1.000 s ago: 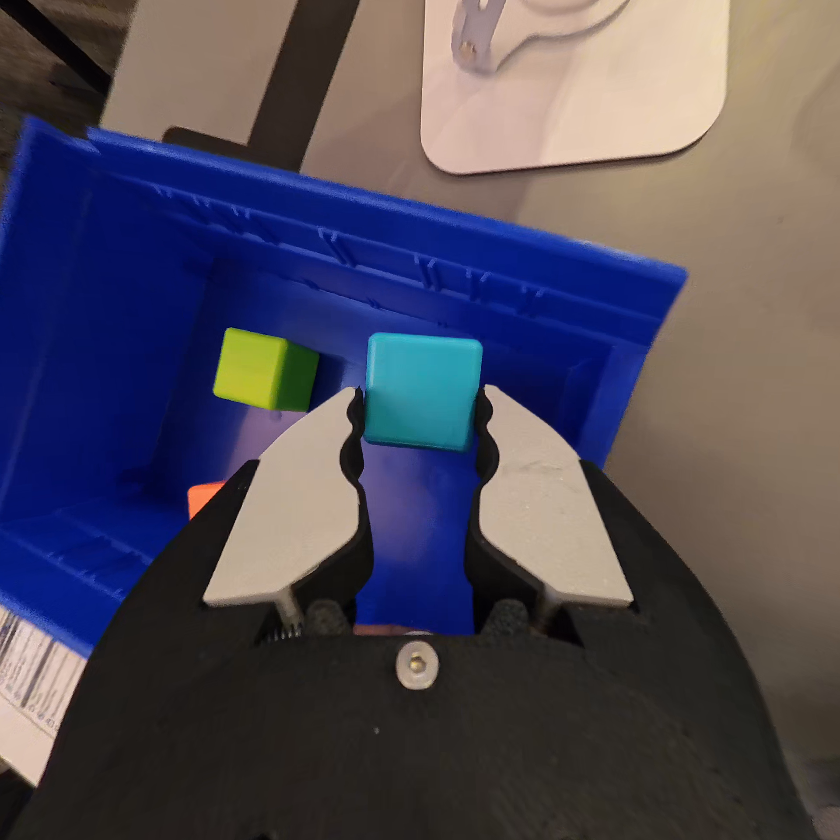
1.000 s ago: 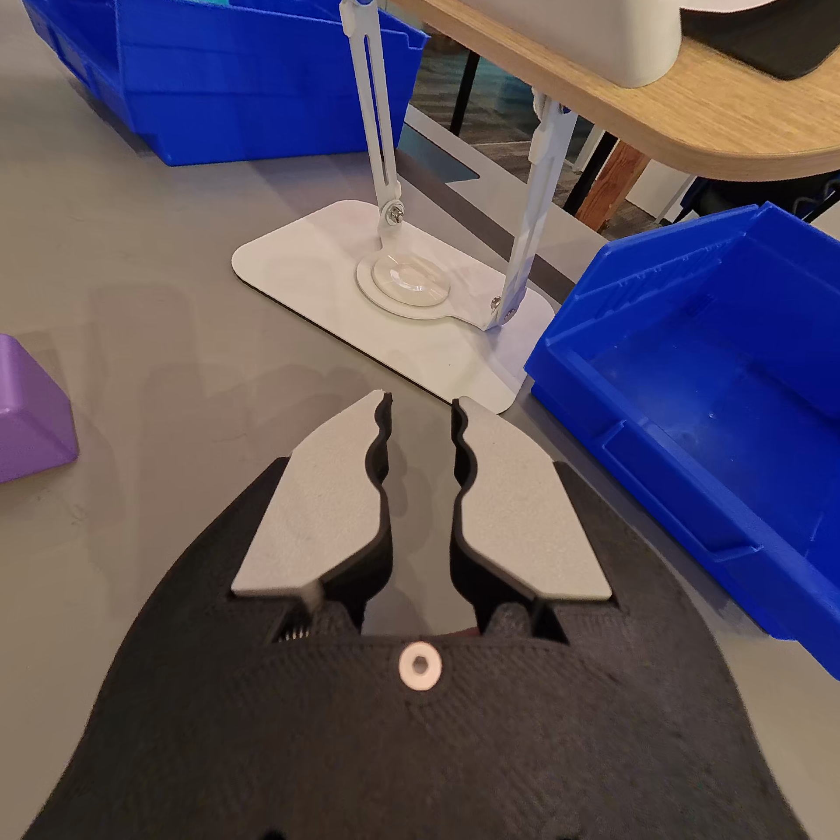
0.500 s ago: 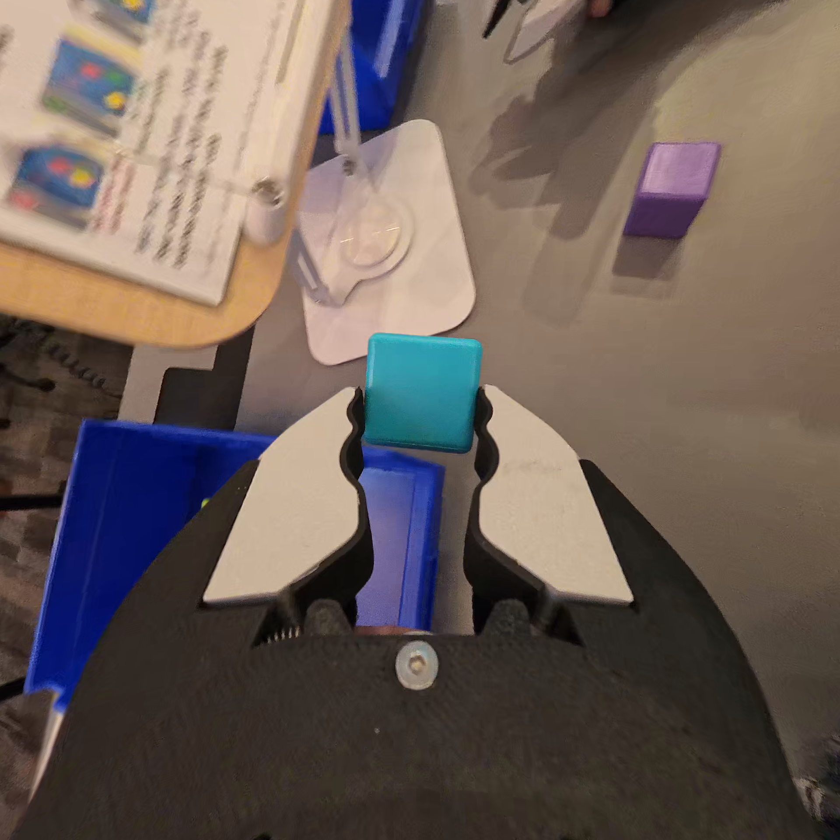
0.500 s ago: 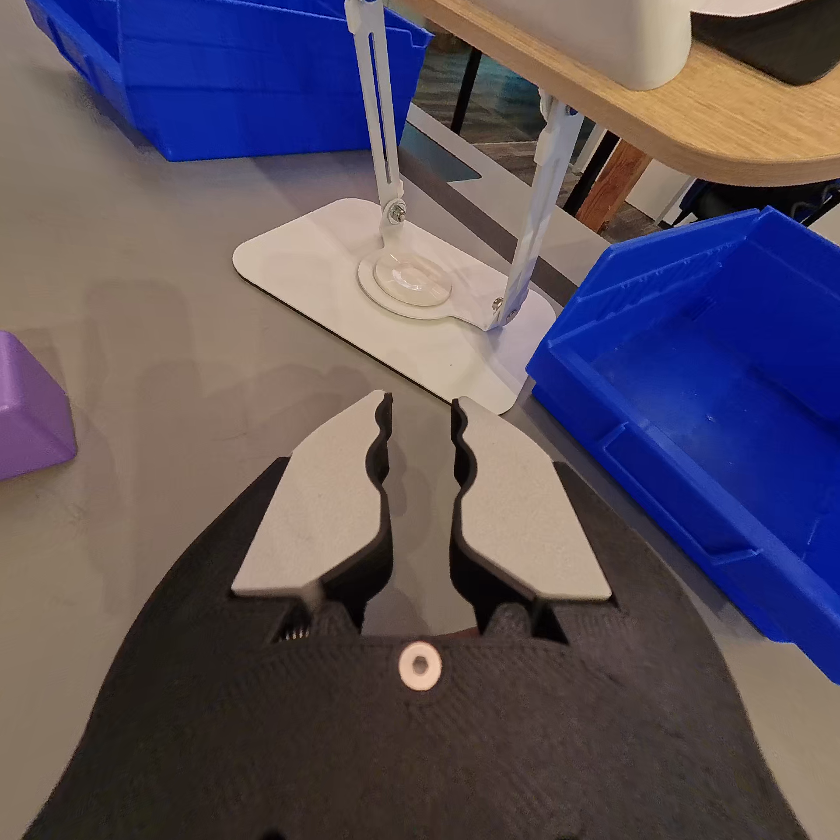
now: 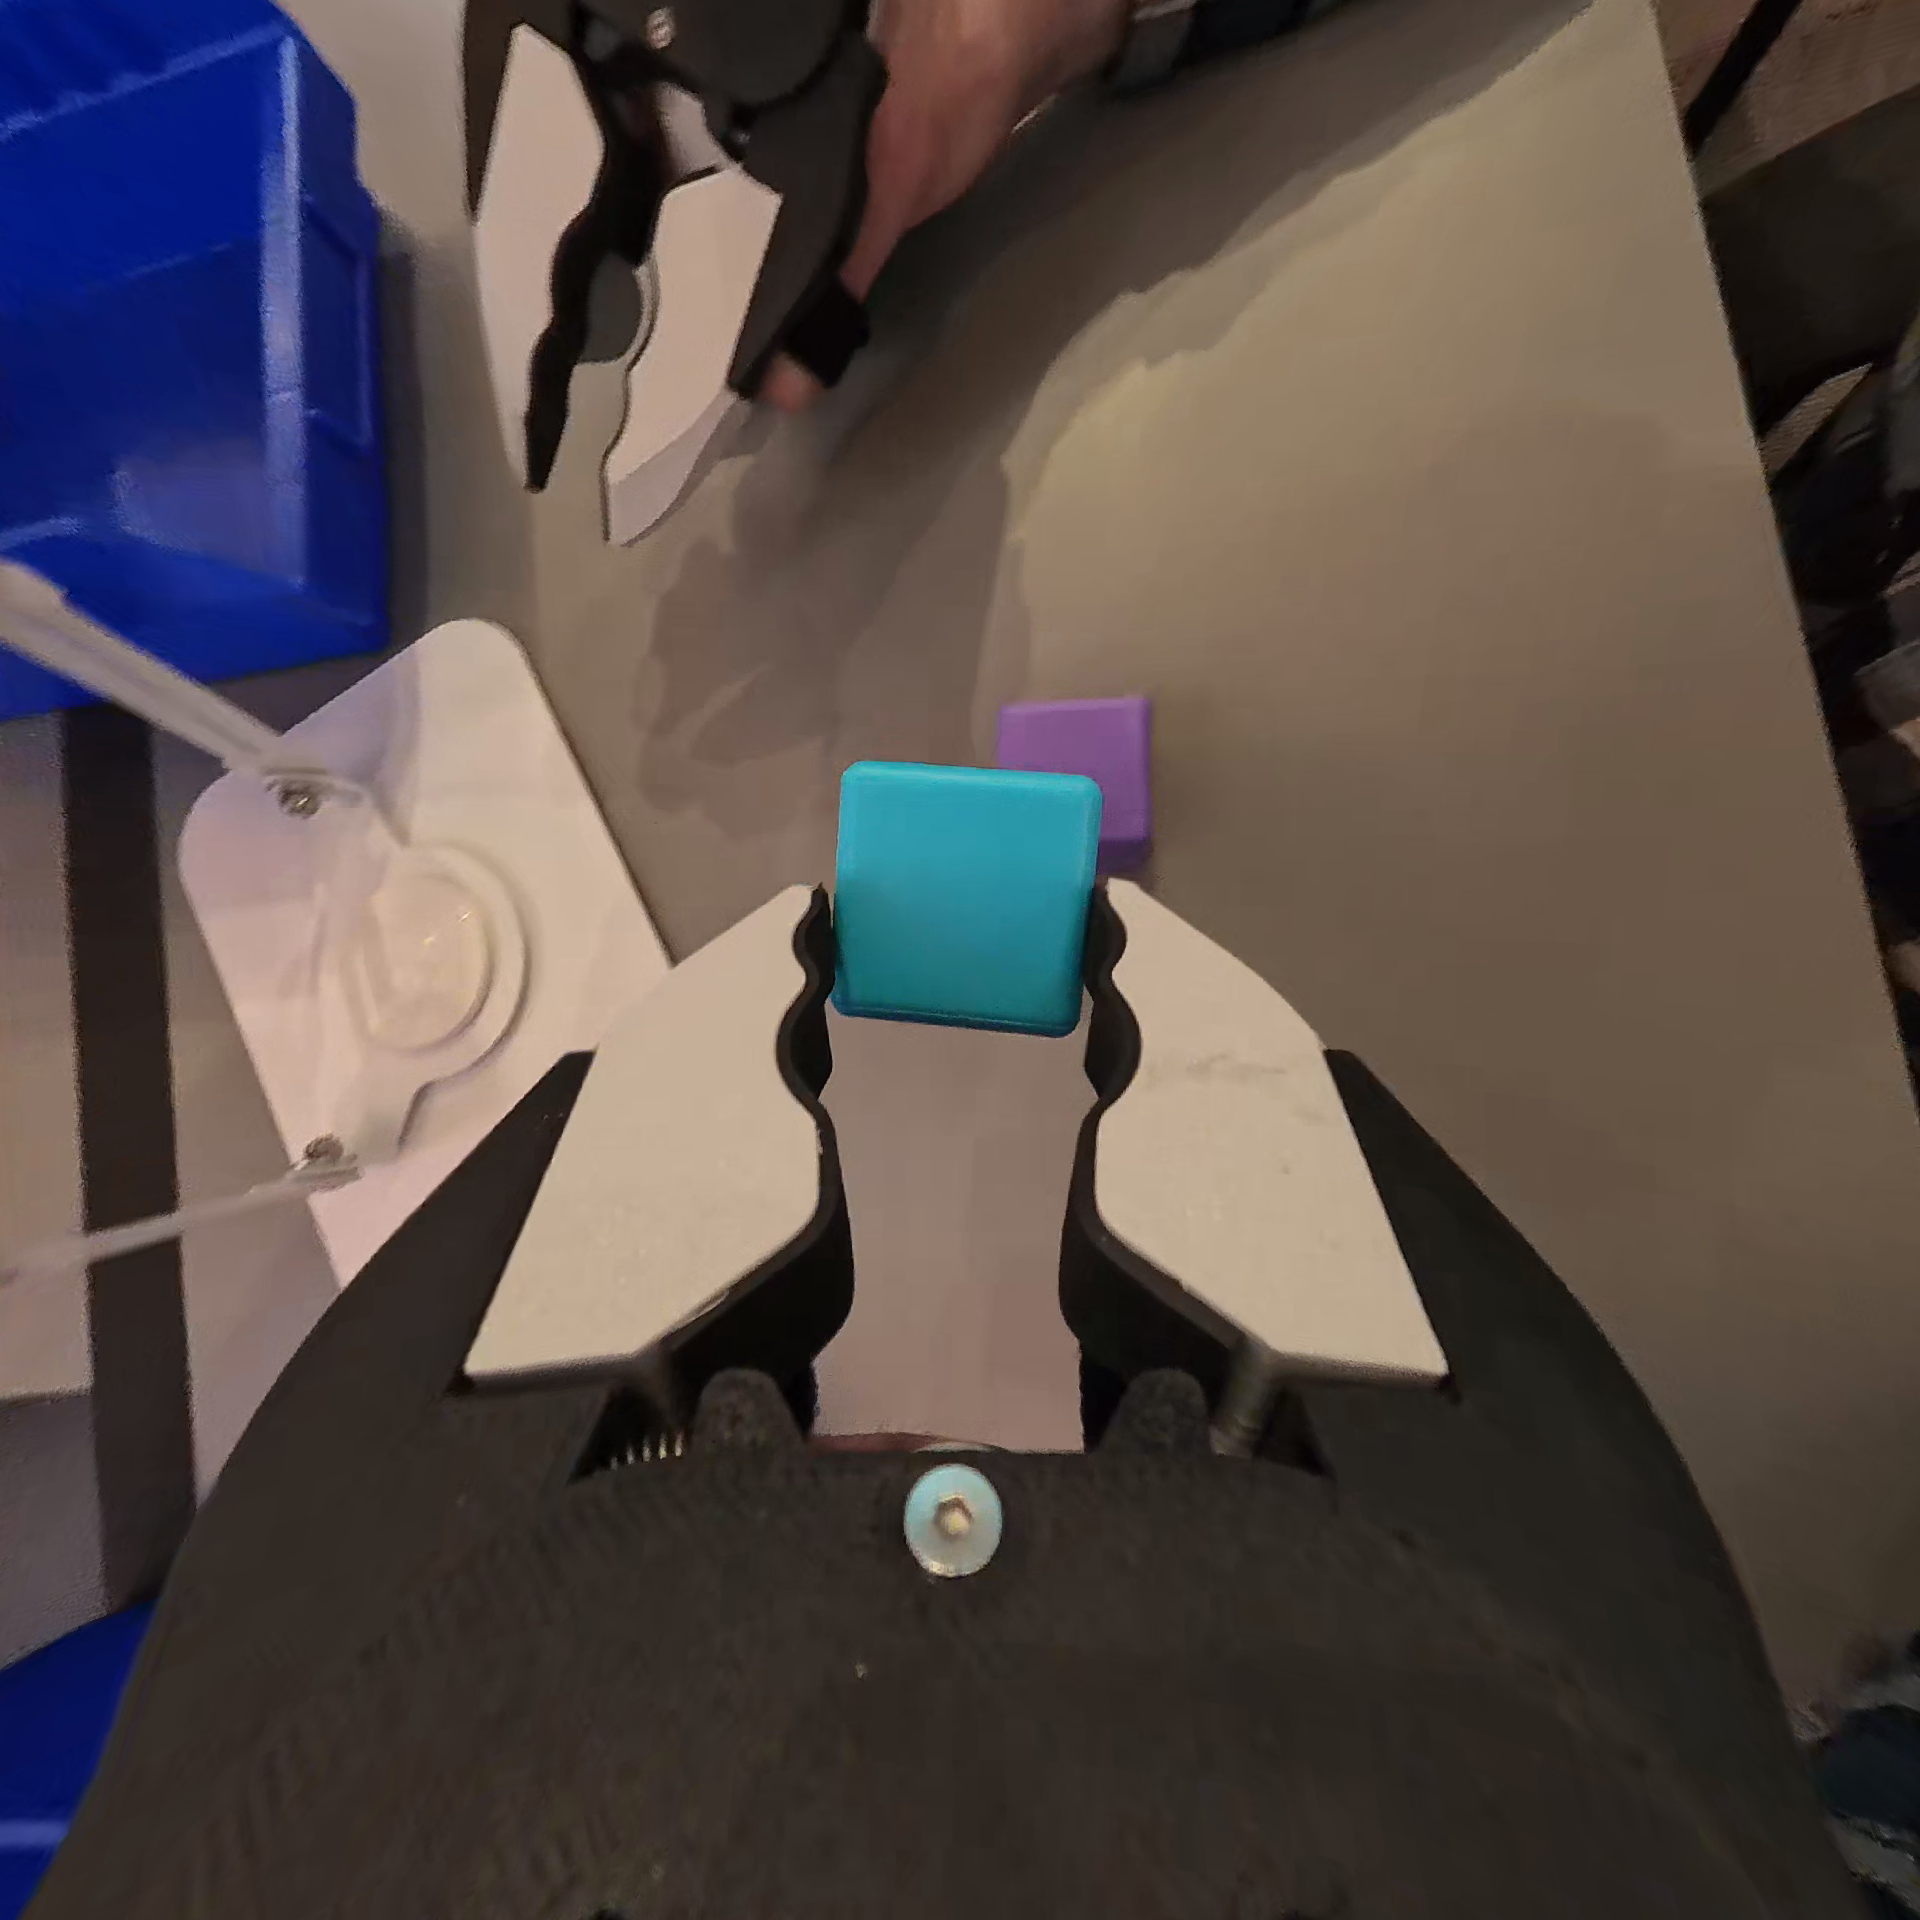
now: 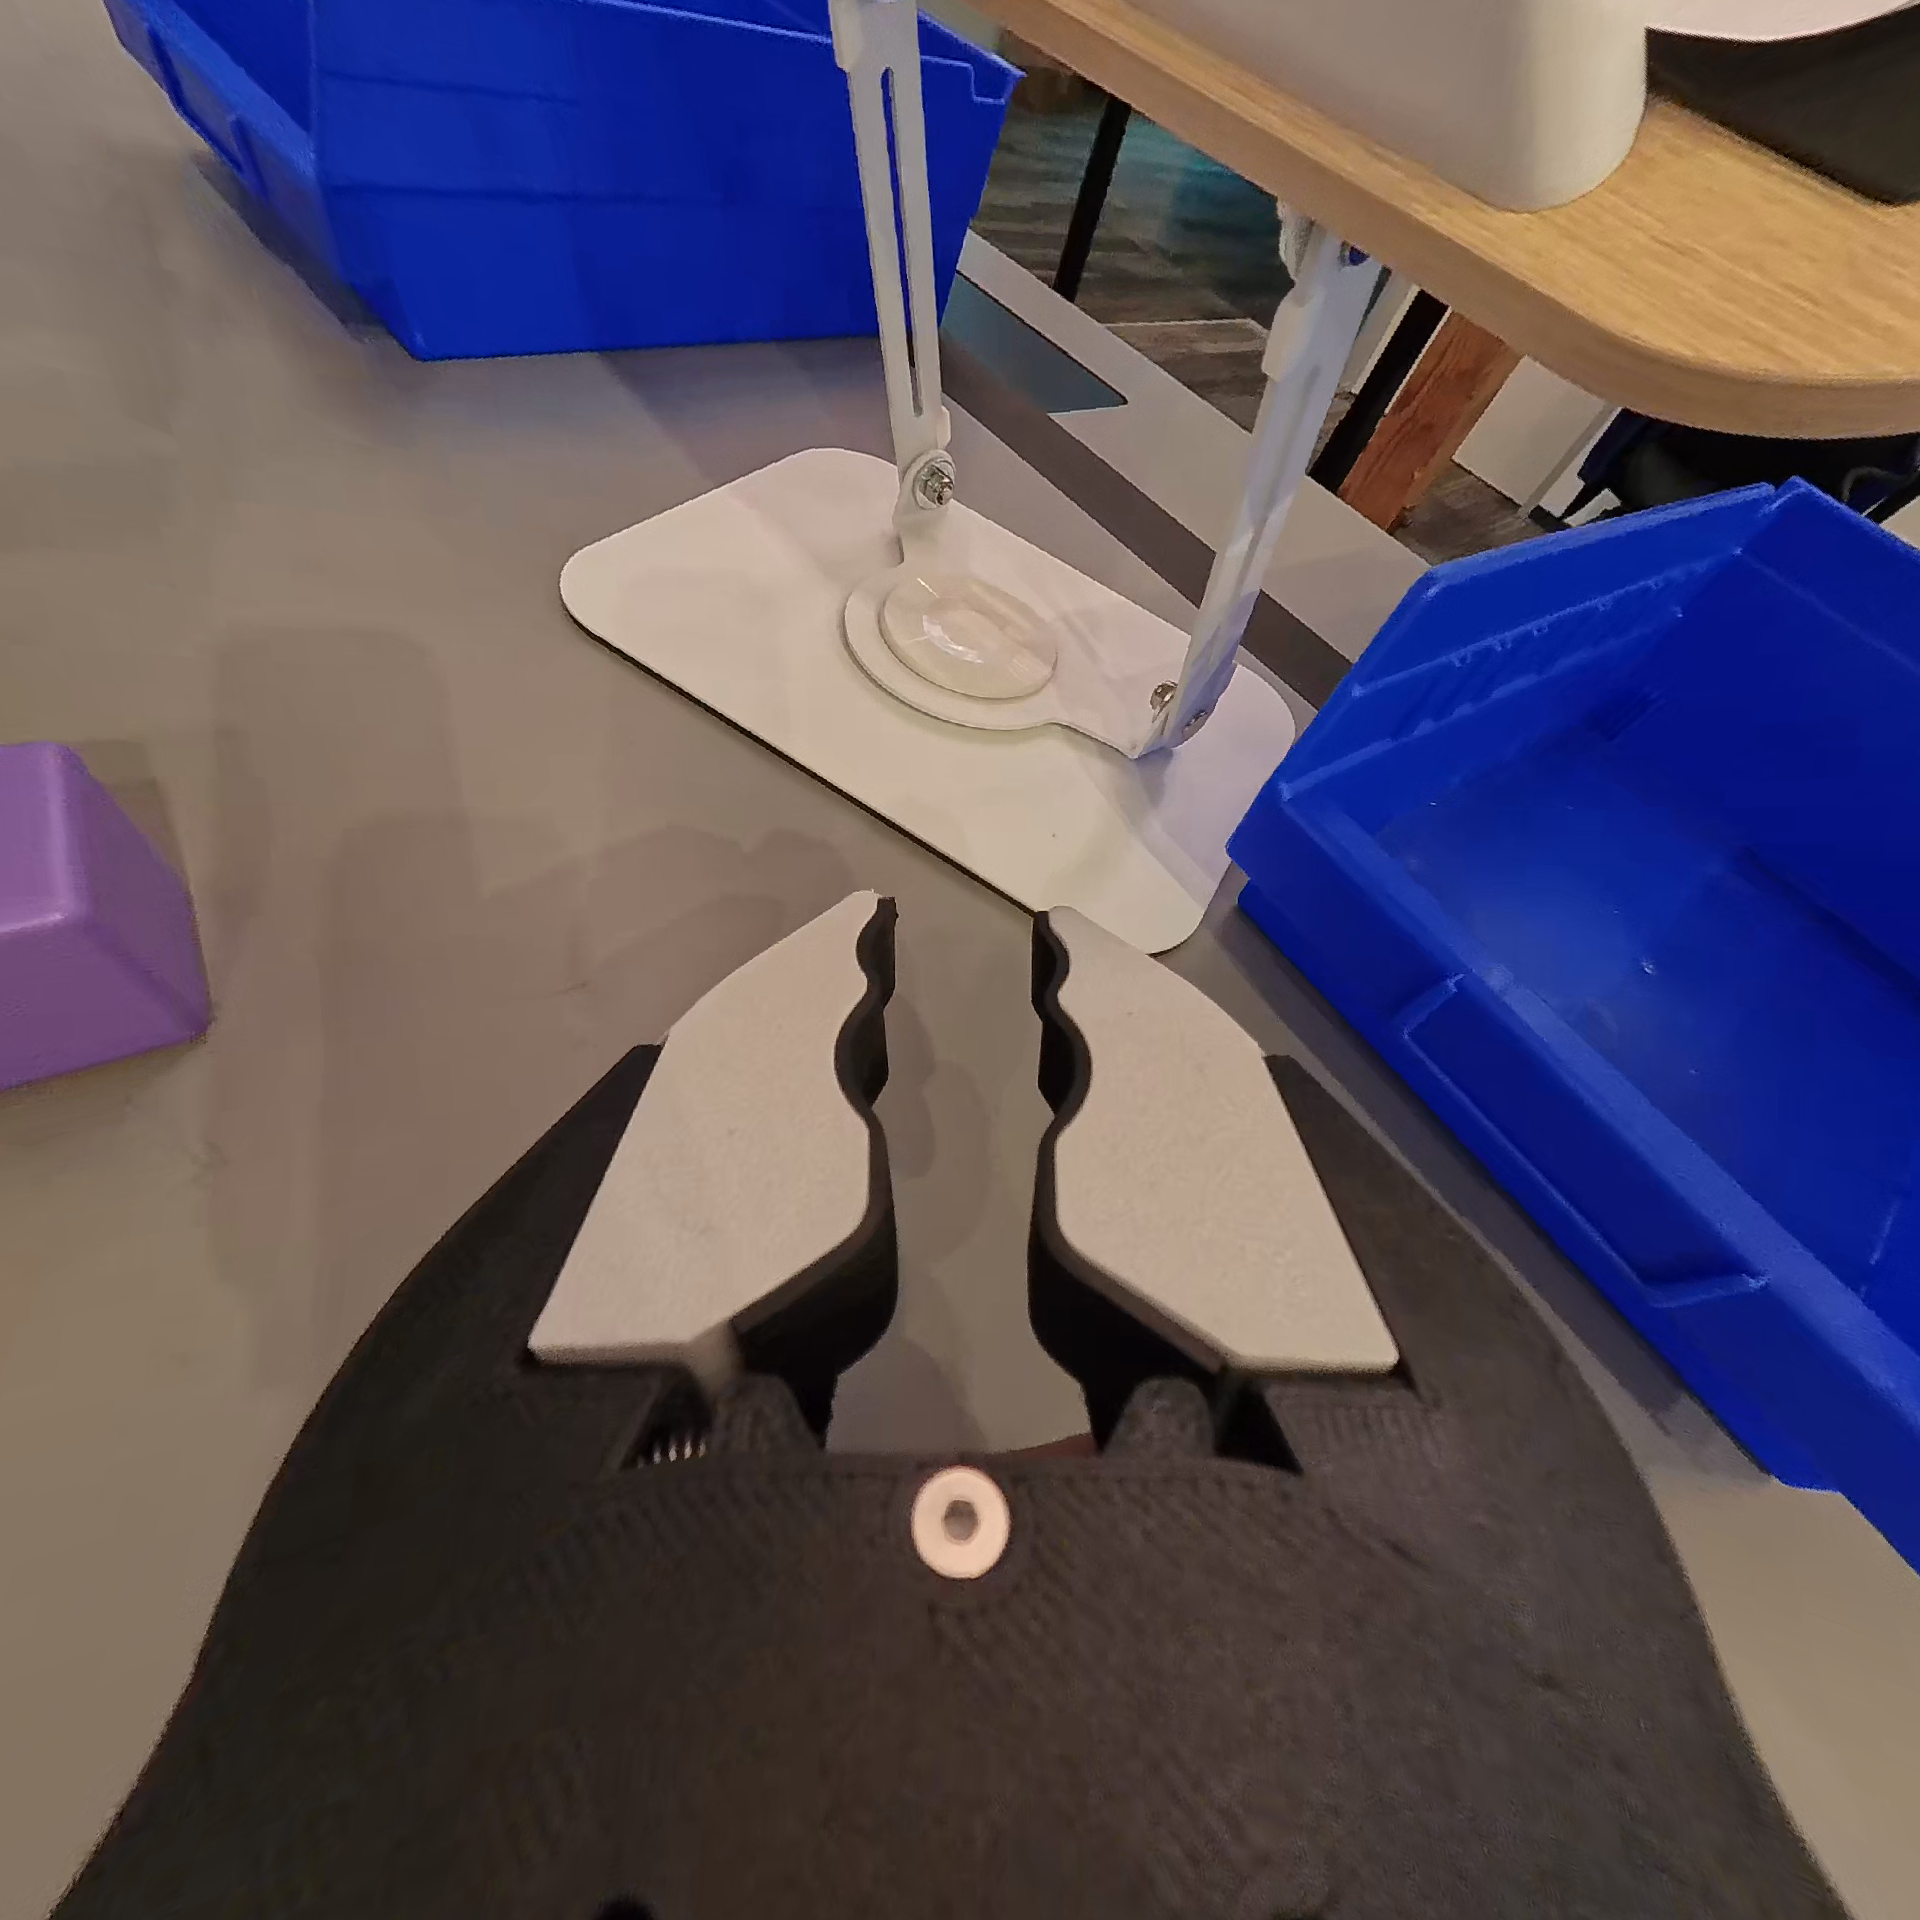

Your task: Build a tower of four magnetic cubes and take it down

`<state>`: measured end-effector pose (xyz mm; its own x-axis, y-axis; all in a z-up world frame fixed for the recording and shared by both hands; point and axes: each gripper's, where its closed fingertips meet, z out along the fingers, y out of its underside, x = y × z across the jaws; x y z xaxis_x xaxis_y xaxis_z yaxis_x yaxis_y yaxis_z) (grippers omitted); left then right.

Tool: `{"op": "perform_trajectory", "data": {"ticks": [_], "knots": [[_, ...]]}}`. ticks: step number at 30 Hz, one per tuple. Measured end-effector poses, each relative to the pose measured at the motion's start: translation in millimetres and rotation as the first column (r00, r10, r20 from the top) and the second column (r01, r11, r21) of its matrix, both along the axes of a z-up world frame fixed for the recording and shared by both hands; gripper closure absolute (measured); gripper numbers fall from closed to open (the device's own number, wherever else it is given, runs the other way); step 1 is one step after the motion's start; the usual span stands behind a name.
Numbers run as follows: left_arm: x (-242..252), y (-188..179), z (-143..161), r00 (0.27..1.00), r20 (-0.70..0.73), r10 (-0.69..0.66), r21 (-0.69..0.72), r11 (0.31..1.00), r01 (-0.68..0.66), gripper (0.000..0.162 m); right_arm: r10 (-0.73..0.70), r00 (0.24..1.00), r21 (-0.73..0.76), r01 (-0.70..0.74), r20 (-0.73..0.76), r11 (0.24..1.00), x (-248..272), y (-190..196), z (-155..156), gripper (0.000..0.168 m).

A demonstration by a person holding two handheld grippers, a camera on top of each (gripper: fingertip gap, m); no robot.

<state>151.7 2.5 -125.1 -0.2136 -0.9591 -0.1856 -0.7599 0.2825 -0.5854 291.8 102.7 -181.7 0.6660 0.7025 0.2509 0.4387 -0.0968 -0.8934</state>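
My left gripper (image 5: 961,914) is shut on a teal cube (image 5: 966,883) and holds it above the grey table. A purple cube (image 5: 1107,758) stands on the table just beyond and to the right of the teal one, partly hidden by it. In the right wrist view the purple cube (image 6: 83,914) sits at the left edge. My right gripper (image 6: 961,925) is empty, with a narrow gap between its jaws, low over the table. It also shows in the left wrist view (image 5: 577,499) at the top, held by a hand (image 5: 935,125).
A white stand base (image 6: 790,623) with two thin white legs lies ahead of my right gripper. One blue bin (image 6: 1610,935) stands right of it, another blue bin (image 6: 582,208) far left. A wooden shelf (image 6: 1558,260) hangs above. The table's edge (image 5: 1766,727) runs on the right. There is about 20 centimeters between the tips of the two grippers. Between my right fingertips and the white stand base (image 6: 790,623) there is roughly 15 centimeters. Look for it in the left wrist view (image 5: 559,1033) too.
My left gripper has carried the teal cube out of the blue bin and across the table towards the purple cube. My right gripper has barely moved.
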Motion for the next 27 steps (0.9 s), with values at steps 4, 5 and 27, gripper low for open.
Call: {"op": "perform_trajectory", "data": {"ticks": [4,5,27], "knots": [[18,-12,-14,0.999,-0.044,-0.028,-0.013,1.0,0.027,0.116,0.0,1.0,-0.001,0.0,-0.001,1.0,0,0,0,0.143],[21,-13,-16,0.998,-0.048,-0.032,-0.014,0.999,0.031,0.116,0.0,1.0,-0.002,0.0,-0.001,1.0,0,0,0,0.143],[39,-18,-49,0.991,-0.135,-0.014,-0.111,0.994,-0.001,0.116,0.004,1.0,-0.007,-0.004,0.0,1.0,0,0,-1,0.143]]}}
